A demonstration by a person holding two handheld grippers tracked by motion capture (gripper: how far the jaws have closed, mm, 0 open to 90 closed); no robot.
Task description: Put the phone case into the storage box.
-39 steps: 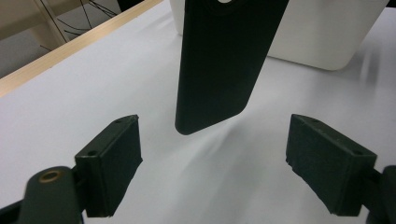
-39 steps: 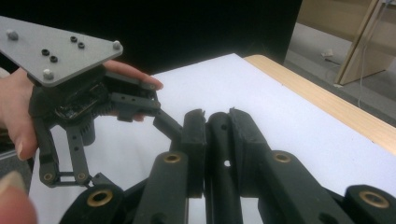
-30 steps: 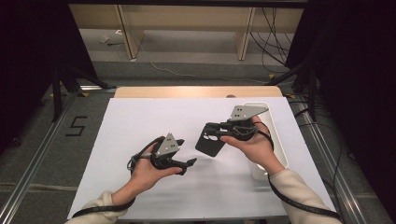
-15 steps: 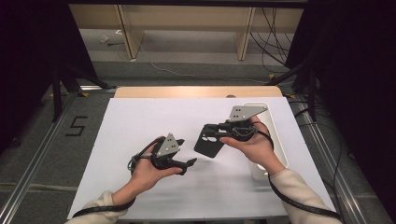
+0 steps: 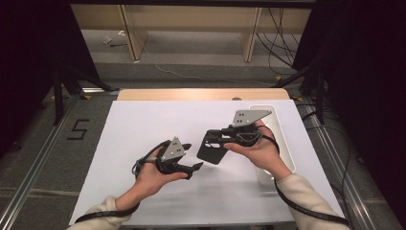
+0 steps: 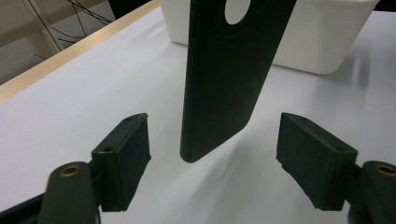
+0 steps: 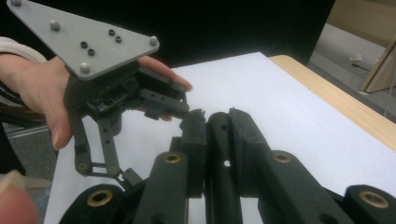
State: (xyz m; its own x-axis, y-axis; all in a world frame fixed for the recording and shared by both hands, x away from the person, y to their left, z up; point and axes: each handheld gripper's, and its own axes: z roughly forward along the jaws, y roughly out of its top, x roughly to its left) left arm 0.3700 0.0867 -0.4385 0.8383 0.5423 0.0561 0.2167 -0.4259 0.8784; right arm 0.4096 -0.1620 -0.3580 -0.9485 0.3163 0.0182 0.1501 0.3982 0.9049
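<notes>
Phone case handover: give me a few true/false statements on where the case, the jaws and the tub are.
1. The right gripper has its jaws shut on the black phone case. True.
2. The left gripper has its jaws clamped on the case. False: in the left gripper view its pads stand apart on either side of the case's lower end, with gaps on both sides.
3. The case lies flat in the white tub. False: it hangs in the right gripper above the white table.
4. The tub stands at the table's right edge in the high view. True.
5. The case has a round hole near one end. True, as the left gripper view shows.
</notes>
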